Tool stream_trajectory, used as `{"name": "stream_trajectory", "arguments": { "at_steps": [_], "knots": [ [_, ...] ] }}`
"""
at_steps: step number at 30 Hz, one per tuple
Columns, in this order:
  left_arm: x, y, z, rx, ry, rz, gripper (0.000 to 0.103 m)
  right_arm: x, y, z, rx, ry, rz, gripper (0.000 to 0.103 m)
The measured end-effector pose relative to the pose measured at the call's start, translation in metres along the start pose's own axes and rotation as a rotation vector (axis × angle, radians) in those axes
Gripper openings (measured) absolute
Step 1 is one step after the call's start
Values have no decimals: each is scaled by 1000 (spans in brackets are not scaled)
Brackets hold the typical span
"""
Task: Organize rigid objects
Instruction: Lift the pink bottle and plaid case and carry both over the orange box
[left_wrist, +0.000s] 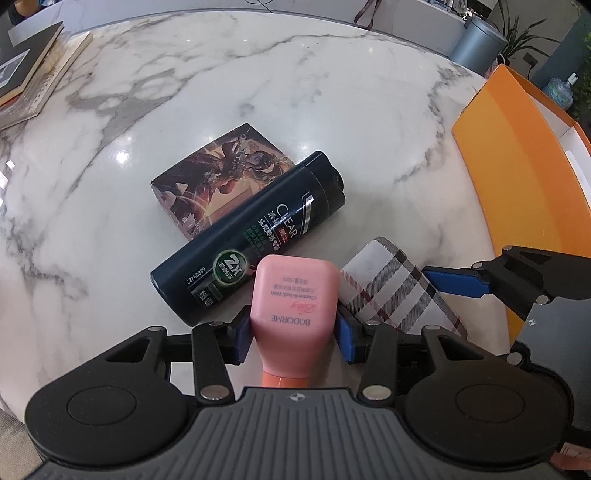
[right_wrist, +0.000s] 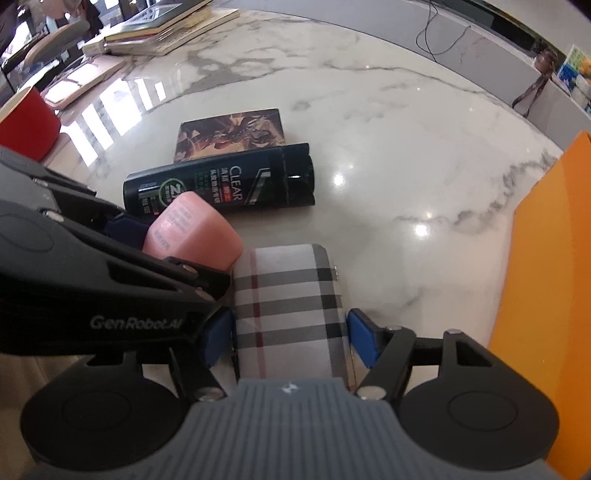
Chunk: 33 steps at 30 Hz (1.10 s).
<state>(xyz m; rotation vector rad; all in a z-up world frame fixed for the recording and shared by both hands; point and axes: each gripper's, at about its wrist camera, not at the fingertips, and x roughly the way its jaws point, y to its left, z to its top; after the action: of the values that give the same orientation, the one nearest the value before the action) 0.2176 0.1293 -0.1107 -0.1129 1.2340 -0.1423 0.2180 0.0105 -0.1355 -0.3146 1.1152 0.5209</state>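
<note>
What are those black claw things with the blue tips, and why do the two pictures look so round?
They are grabbing tools a person holds, one per hand. Each carries a wide, bendy-looking camera peering along its blue fingers, so one picture comes from each hand. The left gripper has its fingers around a pink bottle. The right gripper has its fingers on either side of a checked case. On the marble table also lie a dark shampoo bottle and a picture box behind it. An orange box waits on the right.
</note>
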Motion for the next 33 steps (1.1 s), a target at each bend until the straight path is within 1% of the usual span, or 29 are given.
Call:
{"name": "stream_trajectory", "arguments": {
  "at_steps": [5,11,15,19,27,33],
  "knots": [
    [-6,0,-1,-4,-30,-19,49,-5,-1,-5,34,-17,-5,67],
    [-22,0,0,-5,-111,-42,49,-23,-1,-6,17,-59,-30,67],
    [-35,-3,-1,-10,-142,-58,49,-42,-3,-8,30,-111,-48,67],
    [-51,-10,-2,-2,-175,-57,49,-65,-7,-12,45,-160,-59,67],
    [-98,-39,7,34,-283,-86,49,-120,-16,-17,69,-286,-76,67],
    [-118,-78,17,91,-317,-126,49,-157,-39,-28,88,-340,-123,67]
  ]
}}
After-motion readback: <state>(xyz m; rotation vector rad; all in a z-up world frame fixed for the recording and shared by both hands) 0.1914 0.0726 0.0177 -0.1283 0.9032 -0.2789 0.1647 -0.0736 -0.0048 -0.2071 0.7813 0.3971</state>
